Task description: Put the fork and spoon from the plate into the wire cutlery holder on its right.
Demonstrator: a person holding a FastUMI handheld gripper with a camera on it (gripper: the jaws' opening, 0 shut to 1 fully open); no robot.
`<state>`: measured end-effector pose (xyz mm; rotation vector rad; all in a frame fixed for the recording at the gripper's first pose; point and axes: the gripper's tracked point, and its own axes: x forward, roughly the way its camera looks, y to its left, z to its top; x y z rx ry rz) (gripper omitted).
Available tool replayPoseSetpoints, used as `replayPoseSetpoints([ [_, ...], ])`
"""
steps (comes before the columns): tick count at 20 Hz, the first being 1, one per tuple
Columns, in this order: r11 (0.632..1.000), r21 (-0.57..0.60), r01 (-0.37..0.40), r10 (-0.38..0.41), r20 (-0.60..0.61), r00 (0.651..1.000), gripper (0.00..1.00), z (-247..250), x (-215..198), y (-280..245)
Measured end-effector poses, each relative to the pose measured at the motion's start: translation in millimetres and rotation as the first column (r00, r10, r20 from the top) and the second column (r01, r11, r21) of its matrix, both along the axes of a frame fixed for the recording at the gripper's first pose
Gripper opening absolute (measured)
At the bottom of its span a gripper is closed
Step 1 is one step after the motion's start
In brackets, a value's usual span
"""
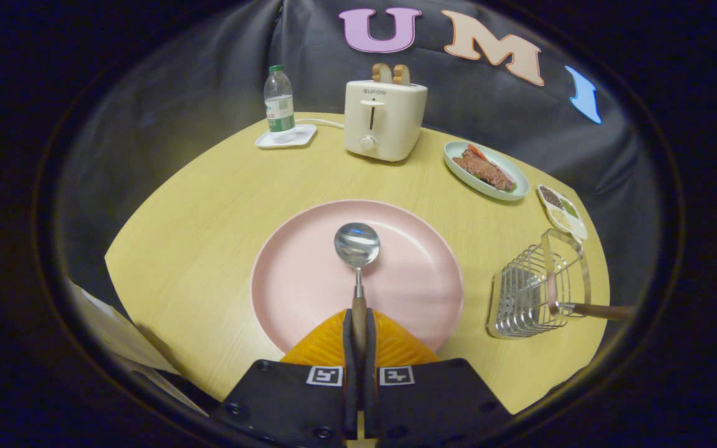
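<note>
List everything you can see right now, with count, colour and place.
table: 1, light wood, under everything
plate: 1, pink, just ahead of the claw
spoon: 1, silver bowl, wooden handle, over the plate, handle between the fingers
holder: 1, silver wire, right of the plate
fork: 1, wooden handle sticking out of the holder
toaster: 1, cream, beyond the plate, bread in it
bottle: 1, clear, green cap, on a white tray left of the toaster
food dish: 1, pale green, right of the toaster
divided dish: 1, white, behind the holder
claw: 1, shut on the spoon
</note>
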<state>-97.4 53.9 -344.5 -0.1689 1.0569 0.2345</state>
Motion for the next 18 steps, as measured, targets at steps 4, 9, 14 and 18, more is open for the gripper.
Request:
replayPoseSetpoints([
  [4, 1.0, -0.015, -0.008, 0.007, -0.013, 1.0, 0.07, 24, 6, -21],
  [9, 0.999, -0.027, 0.018, -0.018, -0.004, 1.0, 0.07, 48, 18, -55],
  [14, 0.998, -0.025, 0.063, -0.063, -0.01, 0.998, 0.07, 63, 25, -90],
  [18, 0.994, -0.032, 0.101, -0.101, -0.025, 0.995, 0.07, 71, 29, -120],
])
